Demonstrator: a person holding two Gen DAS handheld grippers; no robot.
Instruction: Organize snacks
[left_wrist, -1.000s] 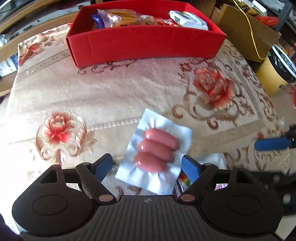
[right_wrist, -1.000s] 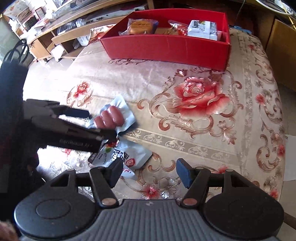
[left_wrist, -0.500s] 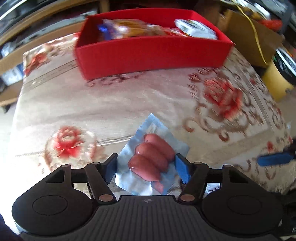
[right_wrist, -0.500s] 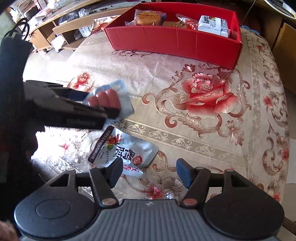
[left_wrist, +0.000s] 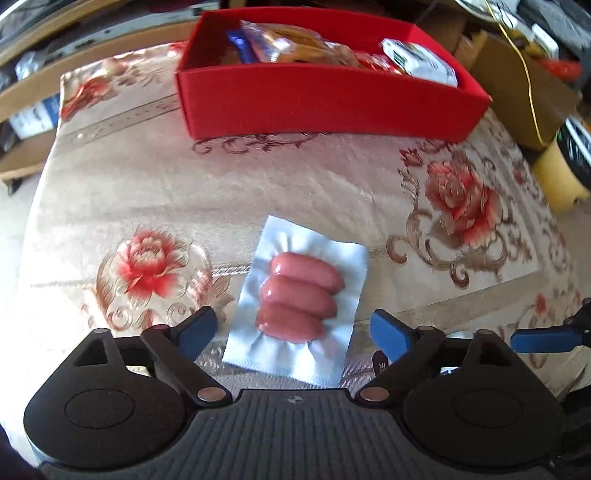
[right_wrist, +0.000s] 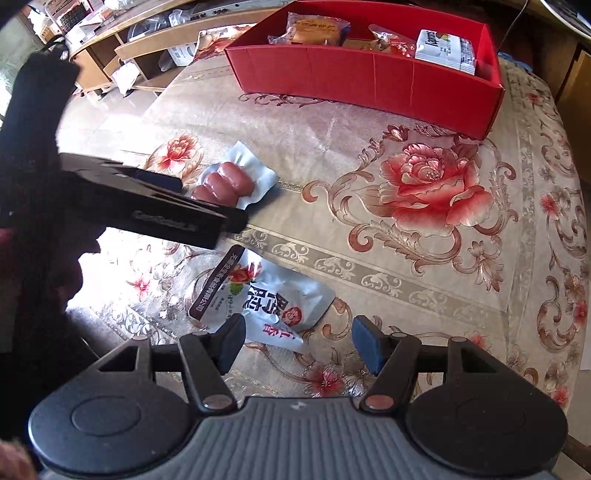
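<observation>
Left wrist view: one sausage pack (left_wrist: 299, 299) with three sausages lies on the bench (left_wrist: 295, 192) at lower centre, between the opening, released left tool (left_wrist: 293, 330); half a second ago it was pinched. Right tool (right_wrist: 297, 341) gapes above one white snack pouch (right_wrist: 273, 295). The red box (left_wrist: 325, 99) at top holds several snacks.

box (left_wrist: 325, 107): red | tablecloth (left_wrist: 295, 192): beige, red roses | sausages (left_wrist: 299, 299): pinkish, seemingly
</observation>
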